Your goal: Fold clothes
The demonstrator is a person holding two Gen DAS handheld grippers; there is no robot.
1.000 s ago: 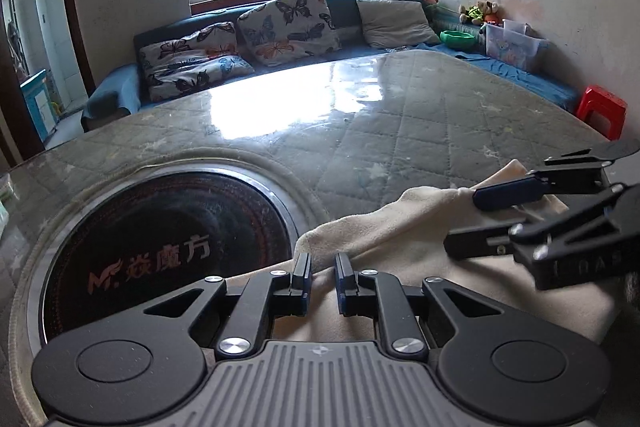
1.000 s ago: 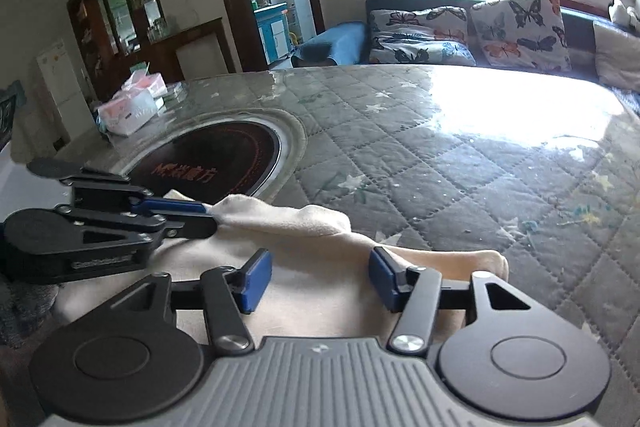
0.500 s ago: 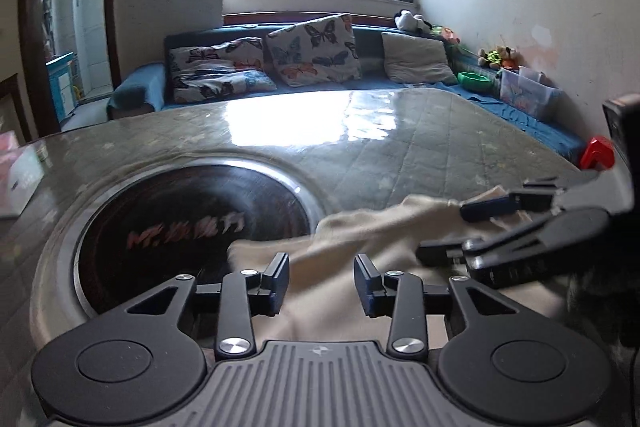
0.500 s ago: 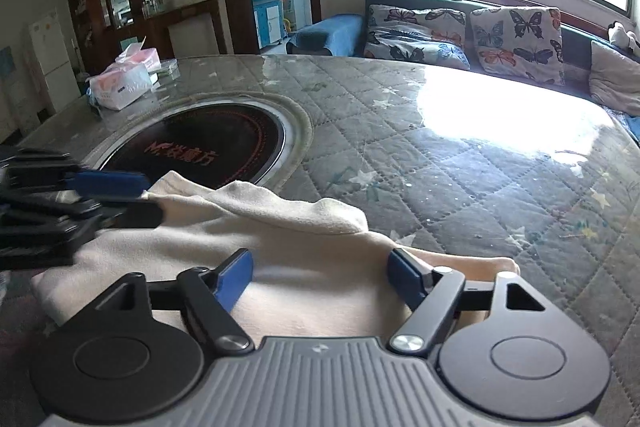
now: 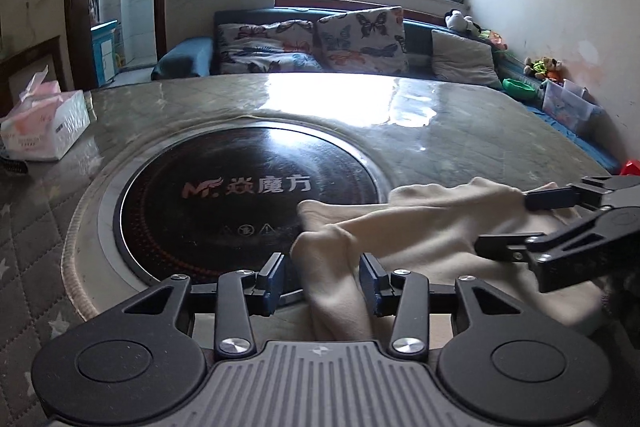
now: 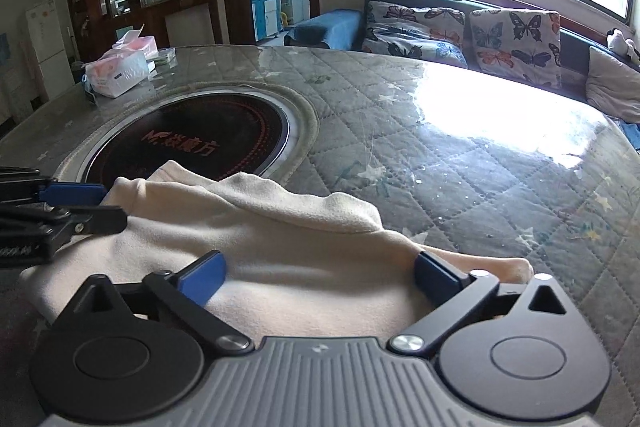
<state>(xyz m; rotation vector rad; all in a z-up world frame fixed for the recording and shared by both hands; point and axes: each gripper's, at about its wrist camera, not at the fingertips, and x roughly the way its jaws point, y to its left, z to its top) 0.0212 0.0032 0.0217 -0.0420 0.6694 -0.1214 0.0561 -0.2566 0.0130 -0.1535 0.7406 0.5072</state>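
A cream garment (image 6: 288,251) is seen lying bunched on the desk (image 6: 460,163), its far edge overlapping the rim of the black round hob (image 5: 240,195) set into the desk top. Compared with a second ago, both grips have been let go. The left gripper (image 5: 322,277), then nearly closed on the cloth, is now opening; a ridge of fabric is seen between its fingers (image 5: 272,277) but is not pressed by them. The right gripper (image 6: 320,277) is also opening and is spread as wide as it goes, with the cloth lying loose beneath and no pad biting into it. The left view has also swung across the hob since then, so that the garment's left end is now in front of that gripper.

From this it is judged that one fold has just been laid down and released: a doubled layer is visible along the garment's far side, with a rounded folded edge near the hob. The cloth is not yet a neat packet; wrinkles and a raised hump are left in the middle. A fresh grasp at new edges is probably called for before the next fold. A tissue box (image 5: 44,123) is seen well apart at the desk's far left, clear of the work.
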